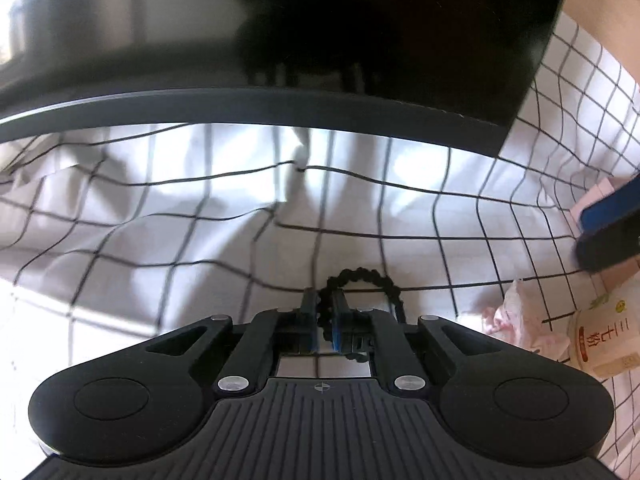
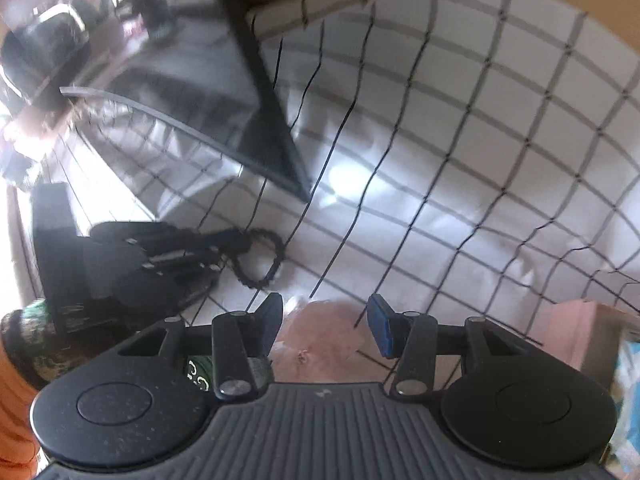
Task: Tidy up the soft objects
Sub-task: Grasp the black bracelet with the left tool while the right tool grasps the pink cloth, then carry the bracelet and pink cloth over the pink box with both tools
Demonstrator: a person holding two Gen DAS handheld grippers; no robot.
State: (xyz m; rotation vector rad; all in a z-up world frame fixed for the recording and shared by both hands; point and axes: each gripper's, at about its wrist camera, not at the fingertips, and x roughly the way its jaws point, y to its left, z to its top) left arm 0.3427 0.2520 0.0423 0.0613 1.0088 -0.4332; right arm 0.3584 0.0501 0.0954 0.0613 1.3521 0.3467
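My left gripper (image 1: pixel 324 312) is shut on a black braided hair tie (image 1: pixel 362 280), whose loop sticks out past the fingertips just above the white checked cloth (image 1: pixel 200 220). In the right wrist view the left gripper (image 2: pixel 224 244) shows at the left with the hair tie (image 2: pixel 260 256) hanging from its tips. My right gripper (image 2: pixel 324 320) is open and empty, over a pink crinkled plastic packet (image 2: pixel 320 340) lying on the cloth (image 2: pixel 480 160).
A black monitor (image 1: pixel 280 40) stands close ahead, its lower edge over the cloth; it also shows in the right wrist view (image 2: pixel 180 80). A pink packet (image 1: pixel 516 320), a labelled jar (image 1: pixel 600 340) and a pink box (image 2: pixel 580 332) lie at the right.
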